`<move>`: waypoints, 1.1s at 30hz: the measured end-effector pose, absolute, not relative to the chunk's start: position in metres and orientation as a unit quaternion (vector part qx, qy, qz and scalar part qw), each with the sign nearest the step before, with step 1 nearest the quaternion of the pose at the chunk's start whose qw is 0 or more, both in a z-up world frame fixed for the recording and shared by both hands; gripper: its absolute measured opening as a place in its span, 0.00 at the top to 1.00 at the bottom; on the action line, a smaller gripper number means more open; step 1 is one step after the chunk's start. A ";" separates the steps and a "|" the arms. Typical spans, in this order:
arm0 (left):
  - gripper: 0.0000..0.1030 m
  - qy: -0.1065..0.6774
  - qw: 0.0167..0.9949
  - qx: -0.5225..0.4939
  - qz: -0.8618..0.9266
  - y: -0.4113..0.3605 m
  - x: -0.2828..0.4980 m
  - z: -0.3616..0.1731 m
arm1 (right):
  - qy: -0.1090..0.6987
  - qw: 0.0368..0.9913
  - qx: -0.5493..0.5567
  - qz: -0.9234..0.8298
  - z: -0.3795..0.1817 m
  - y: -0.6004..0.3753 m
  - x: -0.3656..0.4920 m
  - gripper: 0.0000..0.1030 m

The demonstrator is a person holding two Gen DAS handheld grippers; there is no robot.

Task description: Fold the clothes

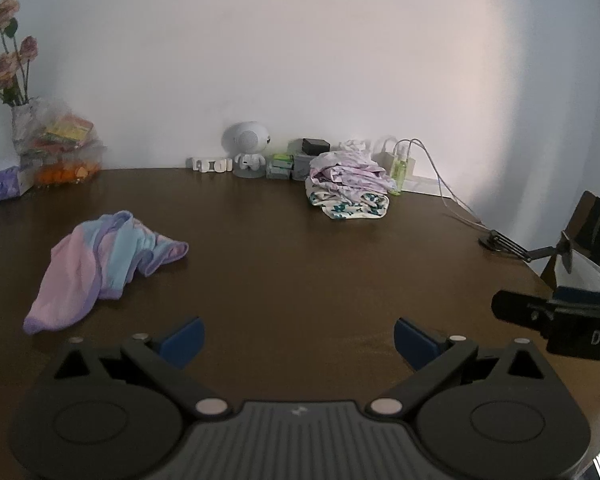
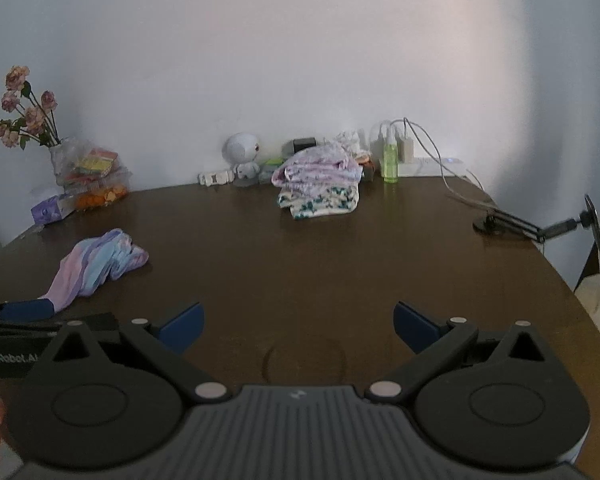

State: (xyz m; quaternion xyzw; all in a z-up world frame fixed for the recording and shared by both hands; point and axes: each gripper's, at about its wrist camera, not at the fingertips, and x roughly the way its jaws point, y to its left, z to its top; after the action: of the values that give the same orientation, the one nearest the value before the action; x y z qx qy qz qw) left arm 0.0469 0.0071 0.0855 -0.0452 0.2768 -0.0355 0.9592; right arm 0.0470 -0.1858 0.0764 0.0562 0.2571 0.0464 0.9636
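Loosely crumpled, the pastel garment (image 1: 100,264) lies unfolded; left claw (image 1: 299,340) and right claw (image 2: 296,324) gape, holding nothing.

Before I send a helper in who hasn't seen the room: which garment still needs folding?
On the dark wooden table, look at the left side, in front of the flowers. The pastel garment lies crumpled there alone: pink, blue and lilac bands, unlike the floral-print folded stack by the wall.

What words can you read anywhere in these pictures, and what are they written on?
"GenRobot.AI", last letter cut off, on the left tongs, seen from the right camera.
"DA", cut off at the edge, on the right tongs, seen from the left camera.
White block letters by the wall: too blurred.
Snack packets: too blurred.
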 end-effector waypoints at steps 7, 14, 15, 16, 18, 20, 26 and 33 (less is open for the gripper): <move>0.00 0.280 0.958 -0.044 -0.041 0.010 0.011 0.073 | 0.272 0.960 0.054 0.050 0.063 -0.179 0.011 0.00; 0.00 0.281 0.958 -0.049 -0.038 0.013 -0.014 0.068 | 0.274 0.959 0.049 0.046 0.056 -0.173 -0.020 0.00; 0.00 0.279 0.958 -0.052 -0.039 0.013 -0.017 0.067 | 0.273 0.960 0.049 0.044 0.055 -0.174 -0.023 0.00; 0.00 0.277 0.958 -0.054 -0.039 0.014 -0.020 0.067 | 0.273 0.960 0.050 0.042 0.055 -0.173 -0.026 0.00; 0.00 0.276 0.959 -0.052 -0.037 0.013 -0.025 0.064 | 0.271 0.960 0.052 0.040 0.053 -0.174 -0.030 0.00; 0.00 0.275 0.960 -0.048 -0.035 0.011 -0.030 0.061 | 0.271 0.960 0.052 0.040 0.051 -0.173 -0.033 0.00; 0.00 0.285 0.957 -0.048 -0.035 0.010 -0.036 0.049 | 0.281 0.957 0.046 0.046 0.037 -0.168 -0.039 0.00; 0.01 0.281 0.958 -0.045 -0.032 0.010 -0.038 0.048 | 0.282 0.957 0.044 0.050 0.034 -0.165 -0.039 0.00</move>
State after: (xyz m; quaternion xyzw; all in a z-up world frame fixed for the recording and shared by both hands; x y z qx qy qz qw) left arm -0.0384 0.0101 0.0481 -0.0452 0.2813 -0.0319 0.9580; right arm -0.0389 -0.1655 0.0345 0.0445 0.2824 0.0501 0.9570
